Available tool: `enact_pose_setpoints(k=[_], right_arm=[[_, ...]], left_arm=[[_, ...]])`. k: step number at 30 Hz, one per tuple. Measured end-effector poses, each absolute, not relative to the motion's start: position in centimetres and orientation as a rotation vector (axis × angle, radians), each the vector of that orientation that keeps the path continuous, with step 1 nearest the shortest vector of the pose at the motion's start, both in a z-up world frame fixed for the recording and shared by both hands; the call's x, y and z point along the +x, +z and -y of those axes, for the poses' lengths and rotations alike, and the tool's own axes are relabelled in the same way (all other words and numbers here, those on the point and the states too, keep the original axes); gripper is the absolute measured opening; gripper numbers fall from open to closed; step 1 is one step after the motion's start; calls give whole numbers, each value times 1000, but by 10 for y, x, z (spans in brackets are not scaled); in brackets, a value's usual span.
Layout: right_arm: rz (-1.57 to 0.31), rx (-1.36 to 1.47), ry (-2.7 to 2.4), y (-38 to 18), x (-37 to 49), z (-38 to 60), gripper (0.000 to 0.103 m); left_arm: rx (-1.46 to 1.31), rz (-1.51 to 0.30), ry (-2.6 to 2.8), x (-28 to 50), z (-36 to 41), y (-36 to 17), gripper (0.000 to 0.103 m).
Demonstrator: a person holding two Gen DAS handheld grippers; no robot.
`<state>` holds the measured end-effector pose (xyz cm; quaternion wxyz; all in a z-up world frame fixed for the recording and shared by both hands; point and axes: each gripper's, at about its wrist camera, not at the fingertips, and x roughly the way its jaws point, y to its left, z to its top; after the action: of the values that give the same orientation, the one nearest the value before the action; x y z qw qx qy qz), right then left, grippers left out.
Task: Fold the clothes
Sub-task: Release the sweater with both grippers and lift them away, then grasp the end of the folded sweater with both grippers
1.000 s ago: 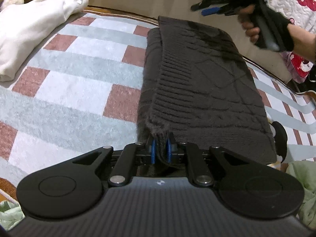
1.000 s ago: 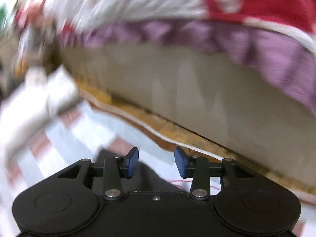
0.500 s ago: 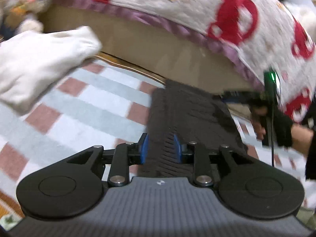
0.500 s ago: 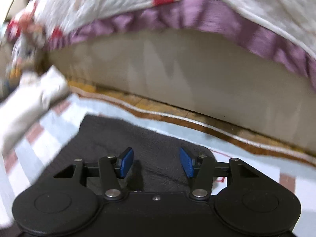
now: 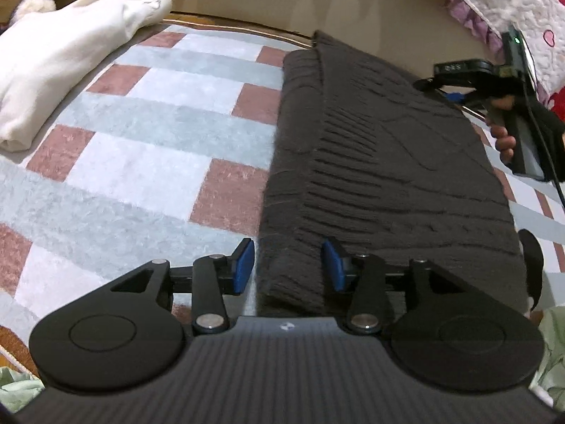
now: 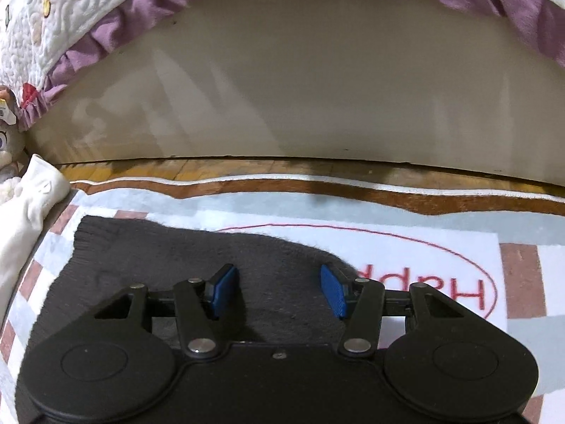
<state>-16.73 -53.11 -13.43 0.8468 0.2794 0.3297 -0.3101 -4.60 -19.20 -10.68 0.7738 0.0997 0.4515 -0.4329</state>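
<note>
The right gripper (image 6: 279,291) filled the bottom of the frame, its blue pads (image 6: 333,295) apart with nothing clamped between them, over the near part of a dark knitted sweater (image 6: 183,258). The sweater lay flat on a checked rug (image 6: 519,282) of grey, white and brownish-red blocks; red lettering in a red oval showed to the right of the pads. A white garment (image 6: 24,212) sat at the left edge. Beyond the rug's brown border, a beige bed base (image 6: 300,99) rose under a frilled purple-edged quilt (image 6: 88,17) across the top.
</note>
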Motion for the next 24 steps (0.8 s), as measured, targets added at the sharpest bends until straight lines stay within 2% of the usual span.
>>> enact_pose_setpoints(k=[4, 5, 9, 14, 24], right_arm=[[-603, 682, -662, -125, -196, 531, 63], [-576, 720, -665, -121, -205, 531, 68], [-545, 884, -647, -118, -242, 526, 71], [-550, 1077, -465, -144, -278, 508, 71], [-722, 1079, -285, -172, -273, 474, 75]], left_arm=[[101, -976, -976, -30, 174, -88, 43], [45, -972, -990, -22, 171, -80, 44], [-68, -995, -1122, 6, 188, -65, 53], [117, -999, -1165, 22, 246, -90, 57], [-74, -1171, -1236, 53, 232, -140, 67]])
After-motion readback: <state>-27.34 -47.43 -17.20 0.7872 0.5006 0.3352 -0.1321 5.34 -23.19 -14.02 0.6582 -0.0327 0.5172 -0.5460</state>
